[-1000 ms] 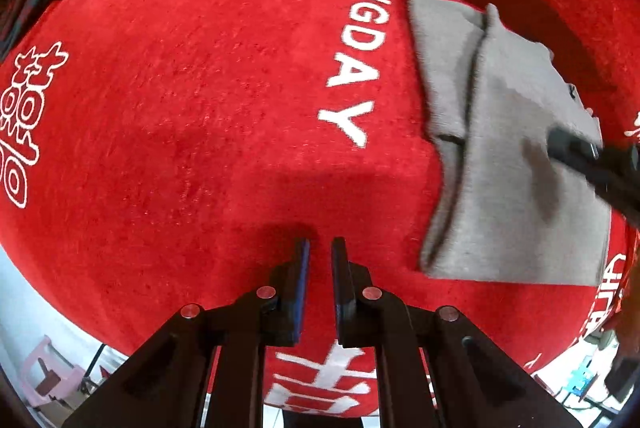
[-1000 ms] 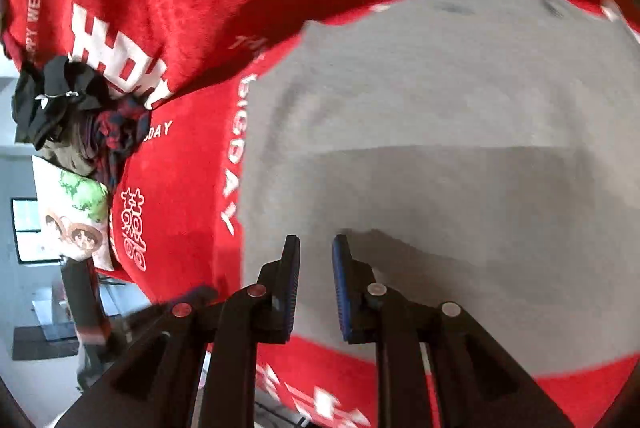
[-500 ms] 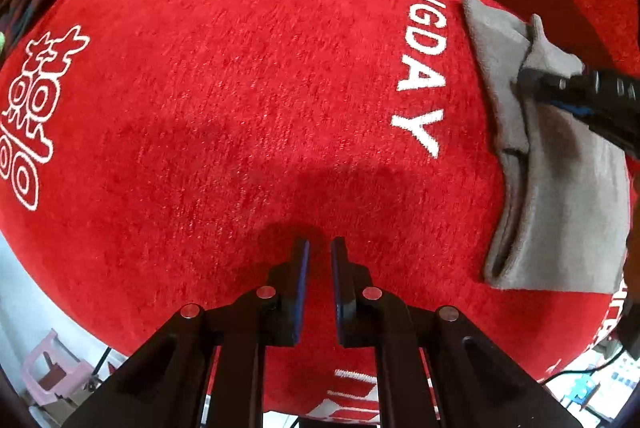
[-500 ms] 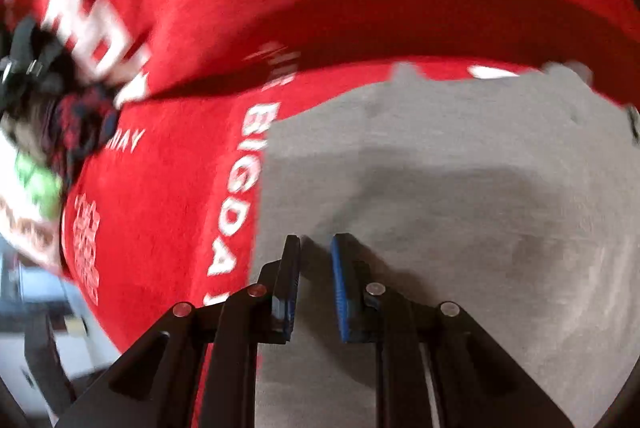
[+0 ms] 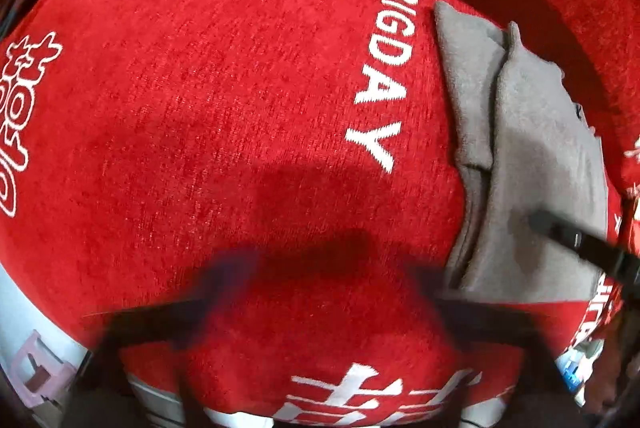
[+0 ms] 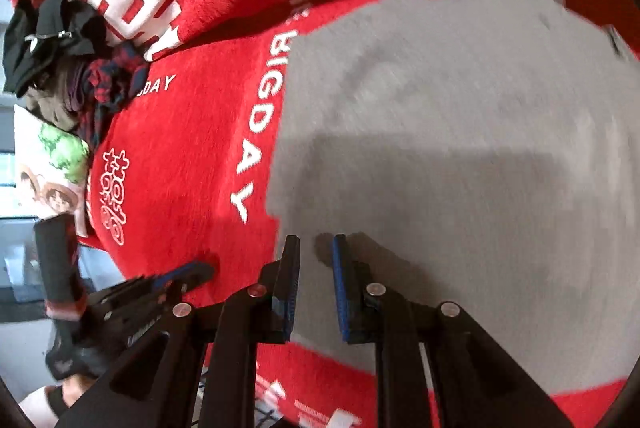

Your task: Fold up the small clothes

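A: Left tongs?
B: Jaws opening, blurred, spread wide over the bare red cover. Nothing between them. Pointing steeply down.

A: Right tongs?
B: Narrow gap, blue pads close together, no cloth visible in the gap. Tips sit over the near left corner of the grey folded garment; cannot tell if they touch it.

A: Garment position?
B: Lies flat on the red cover, just right of the white "THE BIG DAY" lettering. In the left wrist view its layered edge shows at the right, with a right finger above it.

A: Other clothes?
B: Dark pile of clothes at the far left edge of the cover, well apart.
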Demonstrator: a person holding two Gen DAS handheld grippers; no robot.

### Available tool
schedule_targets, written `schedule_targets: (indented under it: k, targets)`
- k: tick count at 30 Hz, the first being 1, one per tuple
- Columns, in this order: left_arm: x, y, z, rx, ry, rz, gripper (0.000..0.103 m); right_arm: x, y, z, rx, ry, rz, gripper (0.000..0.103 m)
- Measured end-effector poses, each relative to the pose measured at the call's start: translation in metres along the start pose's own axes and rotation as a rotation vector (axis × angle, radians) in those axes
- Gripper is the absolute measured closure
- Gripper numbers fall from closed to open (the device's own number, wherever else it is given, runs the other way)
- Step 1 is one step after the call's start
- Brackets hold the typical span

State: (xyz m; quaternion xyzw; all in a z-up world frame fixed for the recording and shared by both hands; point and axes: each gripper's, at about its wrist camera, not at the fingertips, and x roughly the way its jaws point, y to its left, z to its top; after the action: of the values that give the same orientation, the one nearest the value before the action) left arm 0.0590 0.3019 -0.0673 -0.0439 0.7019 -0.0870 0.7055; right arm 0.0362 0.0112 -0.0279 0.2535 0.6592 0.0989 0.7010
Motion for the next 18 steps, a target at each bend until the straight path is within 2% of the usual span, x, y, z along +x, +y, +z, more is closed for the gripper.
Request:
schedule_targets:
  k: [2,11,12,13,14,18]
  targets:
    - [-0.004,-0.004,0.0,0.009,-0.012,-0.015,0.001,-0.003,-0.008,-0.01,0.032,0.006,0.01,0.085]
    - [-0.015,-0.029,0.0,0.048,-0.005,0.028,0.001,-0.021,-0.036,-0.041,0.123,-0.003,0.041,0.084]
    - [-0.015,-0.03,0.0,0.051,0.001,0.032,0.001,-0.023,-0.039,-0.045,0.132,-0.005,0.045,0.078]
    - [-0.011,-0.038,-0.006,0.051,0.003,0.038,0.001,-0.025,-0.041,-0.048,0.142,-0.007,0.051,0.066]
    - [-0.008,-0.042,-0.008,0.052,0.007,0.044,0.001,-0.027,-0.045,-0.053,0.157,-0.009,0.061,0.062]
    - [0.012,-0.061,0.003,0.06,0.047,0.021,0.001,-0.032,-0.062,-0.074,0.219,-0.008,0.11,0.06]
